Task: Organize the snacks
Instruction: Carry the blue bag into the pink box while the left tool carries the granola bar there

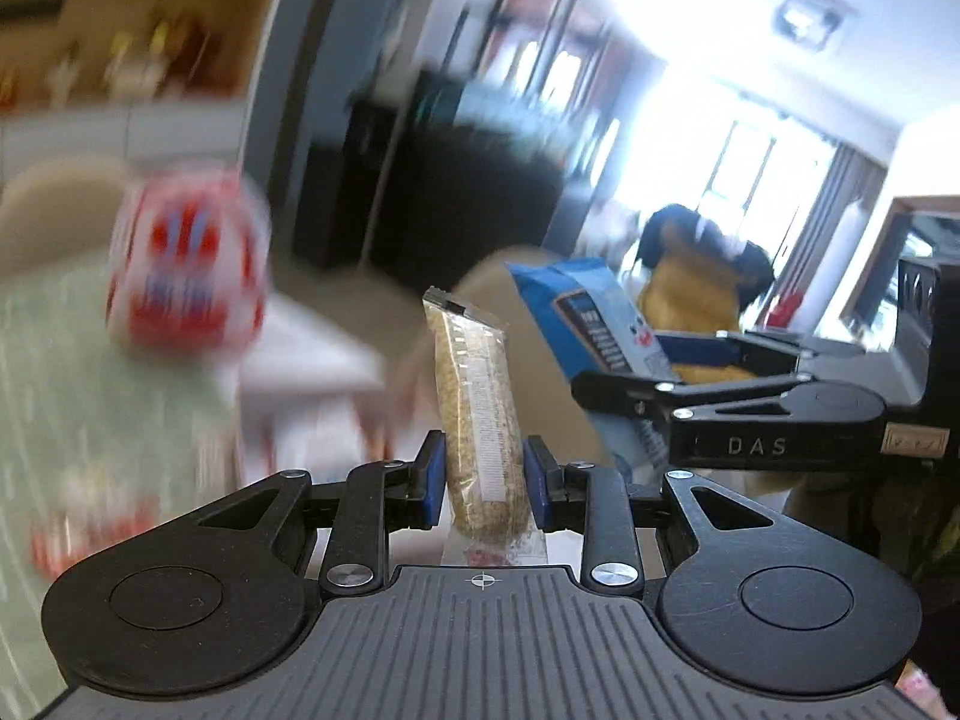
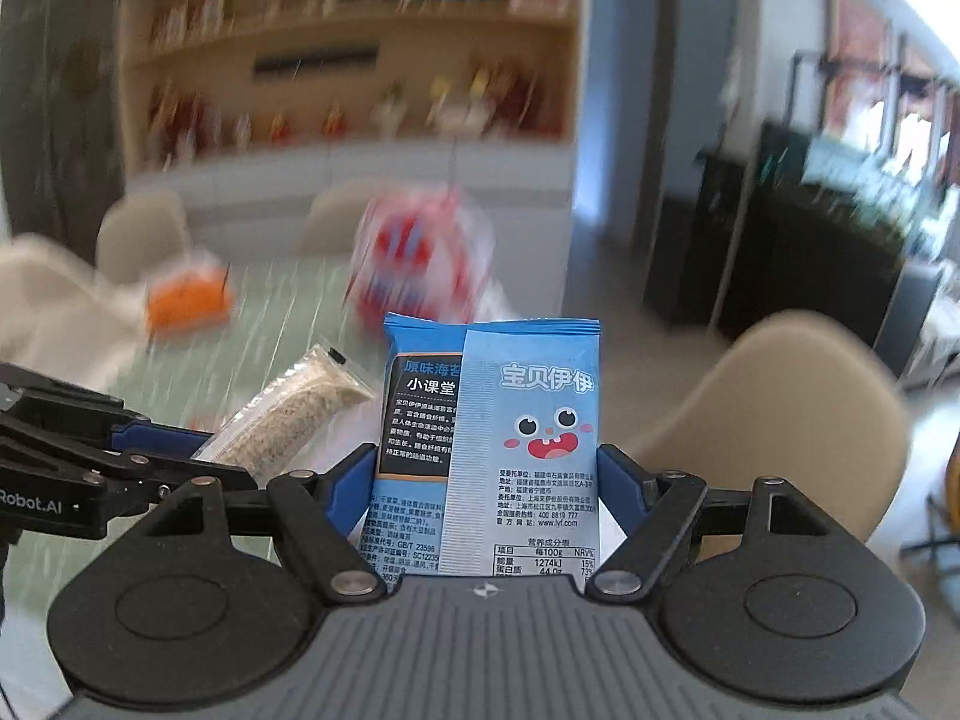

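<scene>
Nearest in the left wrist view, the left gripper (image 1: pixel 485 480) is clamped on a grain bar (image 1: pixel 477 420) in a clear wrapper, which stands upright between the blue pads. In the right wrist view the right gripper (image 2: pixel 487 480) grips a blue snack packet (image 2: pixel 510 438) with a cartoon face, its pads pressing on both edges of the packet. The two grippers are close beside each other, each visible in the other's camera, and both snacks are held in the air, clear of the tabletop (image 2: pixel 288 306).

Further out, blurred, a red-and-white snack bag (image 2: pixel 420 258) rests on the pale green tabletop, with an orange packet (image 2: pixel 189 297) to its left and some red-and-white wrappers (image 1: pixel 78 534) near the left edge. Beige chairs (image 2: pixel 792 420) stand around it, and shelves (image 2: pixel 360 48) fill the far wall.

By my reading, the task is midway: two snacks are picked up and not yet placed, while several others are left on the tabletop. Where they belong cannot be seen.
</scene>
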Available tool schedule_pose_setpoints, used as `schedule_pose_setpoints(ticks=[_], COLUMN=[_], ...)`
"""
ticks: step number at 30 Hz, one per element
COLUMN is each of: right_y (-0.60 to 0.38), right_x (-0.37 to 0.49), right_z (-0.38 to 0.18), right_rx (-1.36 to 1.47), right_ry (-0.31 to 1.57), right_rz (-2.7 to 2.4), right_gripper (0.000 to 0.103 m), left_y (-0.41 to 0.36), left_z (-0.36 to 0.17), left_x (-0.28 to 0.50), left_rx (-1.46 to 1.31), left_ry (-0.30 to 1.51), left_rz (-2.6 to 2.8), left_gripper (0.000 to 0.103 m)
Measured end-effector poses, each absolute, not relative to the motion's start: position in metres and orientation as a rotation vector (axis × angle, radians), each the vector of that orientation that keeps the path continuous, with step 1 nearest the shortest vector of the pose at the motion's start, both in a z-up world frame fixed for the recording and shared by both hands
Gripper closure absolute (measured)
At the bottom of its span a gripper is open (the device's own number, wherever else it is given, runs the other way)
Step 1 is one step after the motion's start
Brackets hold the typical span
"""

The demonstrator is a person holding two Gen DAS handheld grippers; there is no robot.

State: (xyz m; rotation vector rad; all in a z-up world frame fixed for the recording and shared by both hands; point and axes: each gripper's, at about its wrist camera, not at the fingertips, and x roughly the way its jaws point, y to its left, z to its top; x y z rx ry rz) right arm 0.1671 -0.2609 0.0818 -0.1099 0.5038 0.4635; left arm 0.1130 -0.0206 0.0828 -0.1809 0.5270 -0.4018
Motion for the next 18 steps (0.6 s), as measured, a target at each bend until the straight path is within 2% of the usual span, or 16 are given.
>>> schedule_pose_setpoints(ticks=[4, 7, 12, 18], right_y=[-0.272, -0.274, -0.28, -0.274], right_x=[0.196, 0.208, 0.225, 0.256], right_z=[0.142, 0.165, 0.156, 0.095], right_rx=[-0.05, -0.054, 0.007, -0.014], right_ry=[0.389, 0.325, 0.353, 0.491], right_rz=[0.459, 0.428, 0.414, 0.389], right_gripper=[0.025, 0.025, 0.025, 0.025], left_y=[-0.037, -0.041, -0.039, -0.045], left_z=[0.138, 0.145, 0.083, -0.018], left_x=[0.14, 0.165, 0.209, 0.258], left_rx=[-0.135, -0.188, -0.264, -0.347], left_ry=[0.408, 0.423, 0.546, 0.779], left_rz=[-0.414, -0.42, -0.341, -0.311], left_gripper=[0.071, 0.071, 0.071, 0.071])
